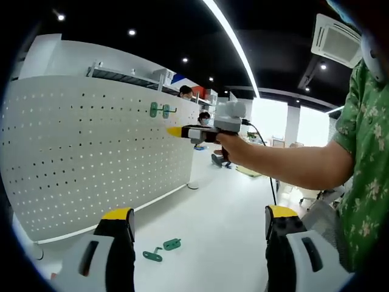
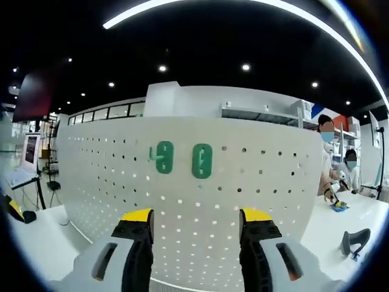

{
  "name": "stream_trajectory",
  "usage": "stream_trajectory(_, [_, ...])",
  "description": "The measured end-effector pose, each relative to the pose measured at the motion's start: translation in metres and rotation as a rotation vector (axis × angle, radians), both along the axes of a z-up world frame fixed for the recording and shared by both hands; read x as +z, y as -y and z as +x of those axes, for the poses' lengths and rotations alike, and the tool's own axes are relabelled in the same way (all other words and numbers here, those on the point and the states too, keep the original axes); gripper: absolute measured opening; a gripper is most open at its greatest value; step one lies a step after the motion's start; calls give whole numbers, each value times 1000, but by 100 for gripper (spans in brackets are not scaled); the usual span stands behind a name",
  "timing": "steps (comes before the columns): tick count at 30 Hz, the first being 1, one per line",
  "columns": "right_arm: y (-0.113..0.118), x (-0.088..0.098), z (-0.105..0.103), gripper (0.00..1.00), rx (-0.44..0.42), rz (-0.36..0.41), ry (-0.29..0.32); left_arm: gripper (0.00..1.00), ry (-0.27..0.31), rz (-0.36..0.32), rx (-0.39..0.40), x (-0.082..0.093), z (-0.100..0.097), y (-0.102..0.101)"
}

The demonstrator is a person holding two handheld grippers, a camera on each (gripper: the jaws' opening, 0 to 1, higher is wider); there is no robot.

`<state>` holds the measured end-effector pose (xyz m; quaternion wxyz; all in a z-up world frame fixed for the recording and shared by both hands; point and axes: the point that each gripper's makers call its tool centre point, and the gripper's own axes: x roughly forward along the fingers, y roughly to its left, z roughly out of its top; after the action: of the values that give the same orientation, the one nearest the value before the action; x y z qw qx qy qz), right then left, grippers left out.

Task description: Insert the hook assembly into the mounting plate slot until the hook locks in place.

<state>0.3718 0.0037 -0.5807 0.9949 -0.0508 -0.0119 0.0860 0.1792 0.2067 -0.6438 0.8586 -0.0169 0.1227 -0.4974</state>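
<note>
A white pegboard panel (image 1: 91,152) stands upright on the white table. Two green hook plates (image 1: 158,110) are mounted side by side near its top, one with a hook sticking out. Up close they are the left plate (image 2: 164,157) and the right plate (image 2: 202,160) on the panel (image 2: 273,182). My right gripper (image 1: 176,131), held by a hand, points its yellow tips at the panel just below and right of them. That right gripper (image 2: 197,216) is open and empty. Two loose green hook pieces (image 1: 163,249) lie on the table between the jaws of my open left gripper (image 1: 199,216).
The person's arm in a green flowered sleeve (image 1: 364,121) reaches in from the right, with a black cable (image 1: 267,164) hanging behind it. Other people work at tables behind the panel (image 2: 326,158). A dark tool (image 2: 355,240) lies on the table at the right.
</note>
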Motion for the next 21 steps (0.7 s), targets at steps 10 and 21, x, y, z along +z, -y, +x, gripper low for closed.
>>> stream_trajectory(10, [-2, -4, -16, 60, 22, -24, -11, 91, 0, 8, 0, -1, -4, 0])
stream_trajectory(21, [-9, -22, -37, 61, 58, -58, -51, 90, -3, 14, 2, -3, -12, -1])
